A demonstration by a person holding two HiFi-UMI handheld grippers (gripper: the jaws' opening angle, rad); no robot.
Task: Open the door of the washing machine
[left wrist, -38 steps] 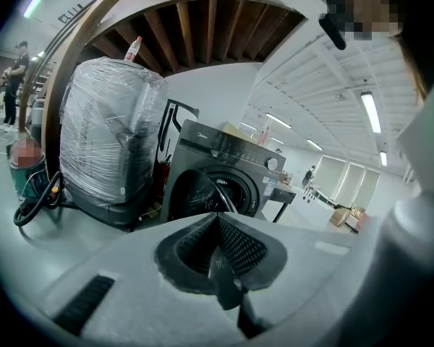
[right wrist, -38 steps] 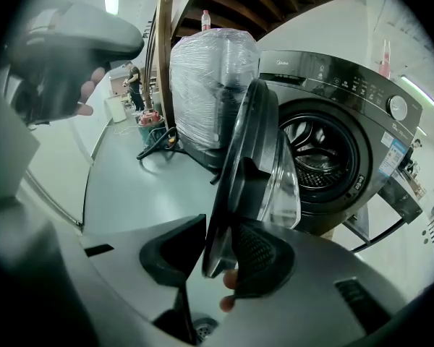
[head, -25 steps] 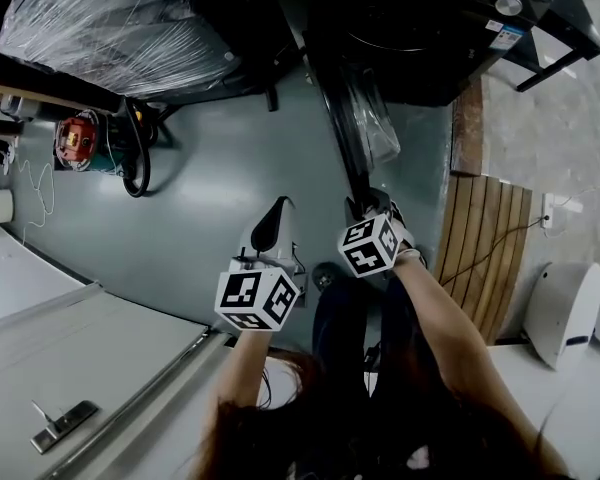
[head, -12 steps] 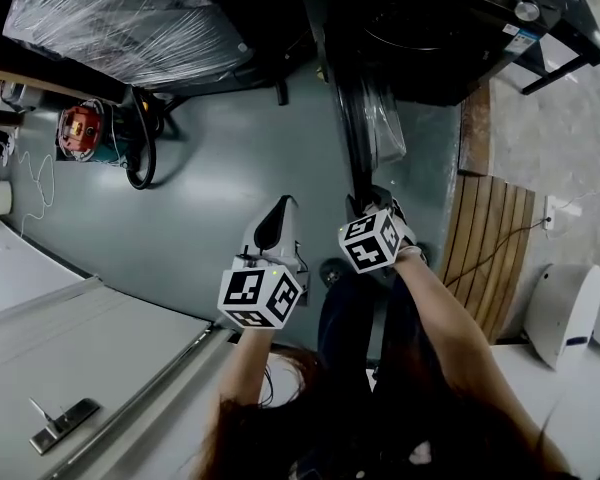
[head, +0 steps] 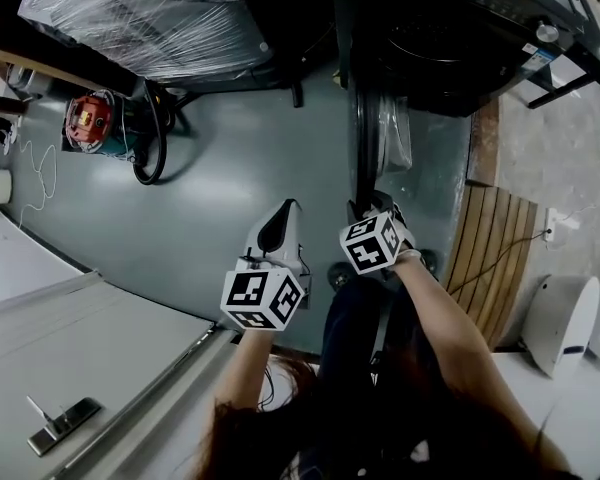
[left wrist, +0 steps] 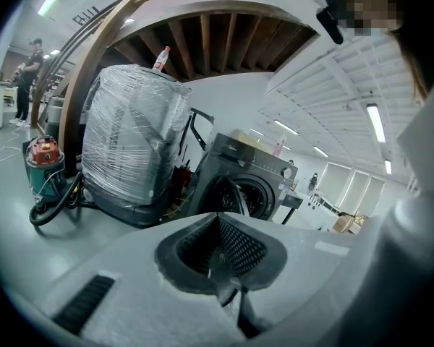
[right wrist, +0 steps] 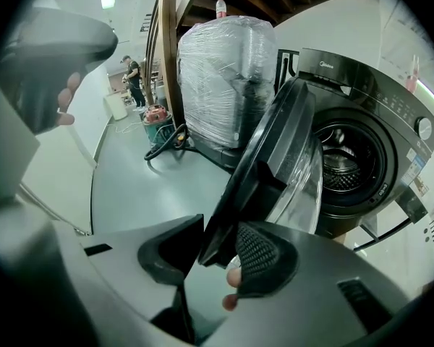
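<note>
The black front-loading washing machine [head: 450, 48] stands at the top of the head view, its round glass door [head: 365, 148] swung far out over the grey floor. In the right gripper view the door [right wrist: 275, 165] stands wide, with the steel drum [right wrist: 343, 168] showing behind it. My right gripper [right wrist: 217, 255] straddles the door's free edge. Its jaws are opening: the edge lies by the right pad [right wrist: 264, 255], with a gap to the left one. My left gripper [head: 280, 213] hovers left of the door, shut and holding nothing, pointing toward the machine [left wrist: 246, 183].
A large appliance in plastic wrap [head: 150, 18] stands left of the machine. A red vacuum [head: 88, 118] with a black hose [head: 150, 143] sits by it. Wooden slats [head: 490, 258] lie at the right, a white panel [head: 80, 368] at the lower left. A person [right wrist: 134, 78] stands far off.
The door has swung farther out from the machine, and both grippers have drawn back with it. The right gripper's jaws have widened around the door edge.
</note>
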